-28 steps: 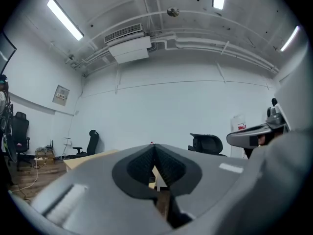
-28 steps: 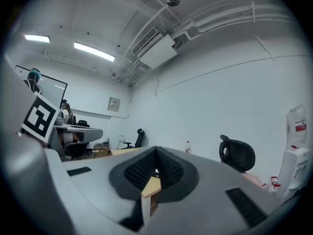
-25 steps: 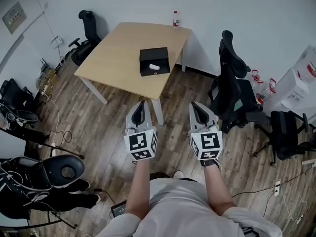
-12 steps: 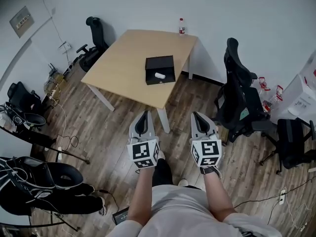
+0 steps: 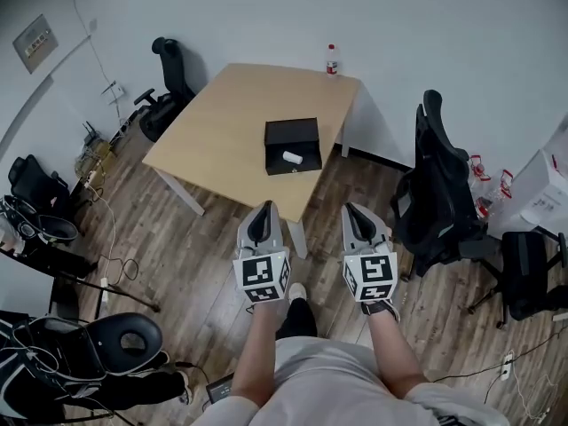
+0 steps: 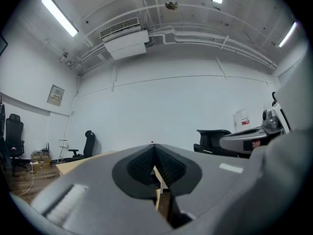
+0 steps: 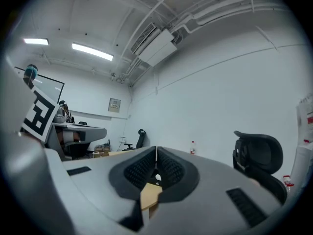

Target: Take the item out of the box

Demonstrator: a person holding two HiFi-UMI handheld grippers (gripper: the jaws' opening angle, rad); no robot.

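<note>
Left tongs (image 5: 265, 208) and right tongs (image 5: 353, 209) pressed together, empty, well short of the open black box (image 5: 292, 135) on the pale wooden tabletop (image 5: 226, 122). The small white capsule-shaped item (image 5: 292, 157) lies crosswise inside, nearer the left tongs.

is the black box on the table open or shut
Open. In the head view the box on the table shows its inside from above, with the white item lying in it.

The item (image 5: 292, 157) lies in the box (image 5: 293, 132) on the table (image 5: 226, 122).
</note>
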